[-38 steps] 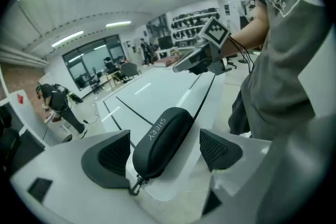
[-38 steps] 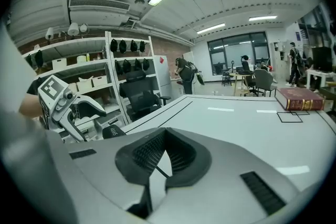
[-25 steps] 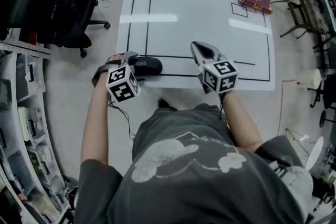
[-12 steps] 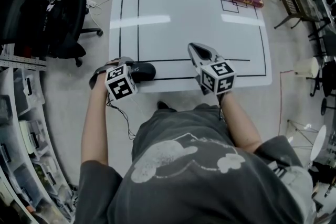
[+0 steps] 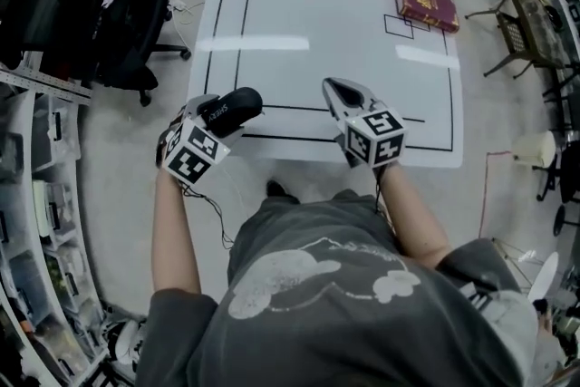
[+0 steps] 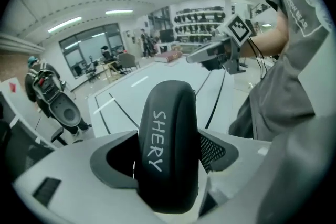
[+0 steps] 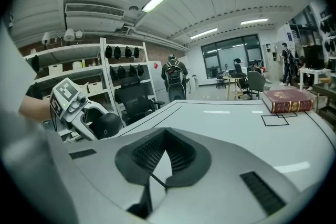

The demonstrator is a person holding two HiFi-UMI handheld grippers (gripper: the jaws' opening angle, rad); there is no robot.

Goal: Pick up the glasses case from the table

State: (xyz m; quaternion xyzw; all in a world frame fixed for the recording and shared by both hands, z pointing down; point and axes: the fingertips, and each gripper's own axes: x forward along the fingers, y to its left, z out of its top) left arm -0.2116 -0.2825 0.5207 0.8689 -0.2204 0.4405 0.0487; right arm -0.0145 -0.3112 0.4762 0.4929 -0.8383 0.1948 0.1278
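The black glasses case point(image 5: 228, 107) with white lettering is off the white table point(image 5: 317, 14), tilted up by the table's front left corner. My left gripper point(image 5: 220, 114) has the case point(image 6: 168, 144) between its jaws; they are closing and both pads press on its sides. In the right gripper view the case point(image 7: 105, 124) shows as a dark lump in that gripper. My right gripper point(image 5: 333, 90) hovers over the front middle of the table, its jaws point(image 7: 157, 165) together with nothing between them.
A red book point(image 5: 427, 1) lies at the table's far right corner beside a small marked square. Black tape lines frame the tabletop. An office chair point(image 5: 118, 23) stands left of the table, with shelves further left. The person's body is close to the front edge.
The left gripper has lifted the case off the table's front left edge and rolled it, so the case now points up and right. The right gripper has hardly shifted.
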